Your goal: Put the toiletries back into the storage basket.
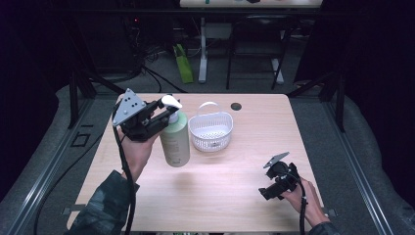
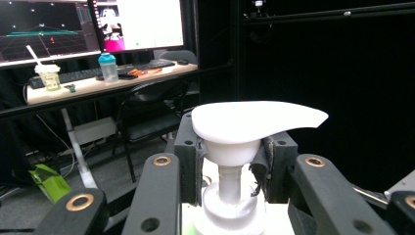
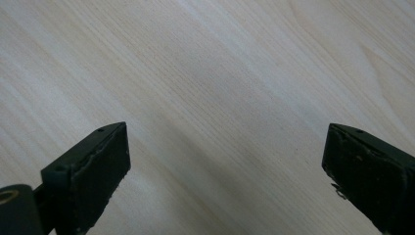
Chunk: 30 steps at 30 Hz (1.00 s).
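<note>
A pale green pump bottle [image 1: 175, 139] with a white pump head [image 1: 171, 102] hangs above the wooden table [image 1: 235, 186], a soft shadow under it. My left gripper [image 1: 166, 113] is shut on the bottle's neck just below the pump head. In the left gripper view the two black jaws clamp the white pump stem [image 2: 230, 183] under the wide white spout [image 2: 254, 120]. My right gripper [image 1: 268, 192] rests low over the table at the front right, held by a hand. In the right gripper view its fingers [image 3: 93, 171] stand wide apart over bare wood, open and holding nothing.
A white perforated basket [image 1: 211, 131] with a raised handle stands just right of the bottle. A dark round grommet [image 1: 236, 106] sits near the table's far edge. Beyond the table are a chair, desk legs and a green object [image 1: 184, 63] on the floor.
</note>
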Each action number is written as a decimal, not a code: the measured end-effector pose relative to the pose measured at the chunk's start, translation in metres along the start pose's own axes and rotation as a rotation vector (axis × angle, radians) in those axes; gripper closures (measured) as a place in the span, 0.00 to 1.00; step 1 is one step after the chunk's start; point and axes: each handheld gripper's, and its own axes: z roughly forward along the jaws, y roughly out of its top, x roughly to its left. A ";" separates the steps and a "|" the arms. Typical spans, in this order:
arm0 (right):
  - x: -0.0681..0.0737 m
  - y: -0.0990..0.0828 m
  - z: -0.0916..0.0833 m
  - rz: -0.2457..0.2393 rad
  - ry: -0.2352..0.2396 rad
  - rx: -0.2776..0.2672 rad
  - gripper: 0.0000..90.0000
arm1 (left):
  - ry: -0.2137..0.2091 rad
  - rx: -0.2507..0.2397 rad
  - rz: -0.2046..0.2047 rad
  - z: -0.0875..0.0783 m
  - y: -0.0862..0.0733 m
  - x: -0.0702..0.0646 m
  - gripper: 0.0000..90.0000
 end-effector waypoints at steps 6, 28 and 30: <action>0.000 0.000 0.000 0.000 0.000 0.000 0.04 | 0.003 -0.012 -0.003 0.004 0.009 0.003 0.74; -0.001 -0.001 0.000 -0.003 -0.004 -0.001 0.04 | 0.015 -0.046 -0.009 0.019 0.039 0.013 0.74; 0.000 -0.001 0.001 -0.001 -0.003 0.000 0.04 | 0.017 -0.047 -0.005 0.022 0.042 0.013 0.74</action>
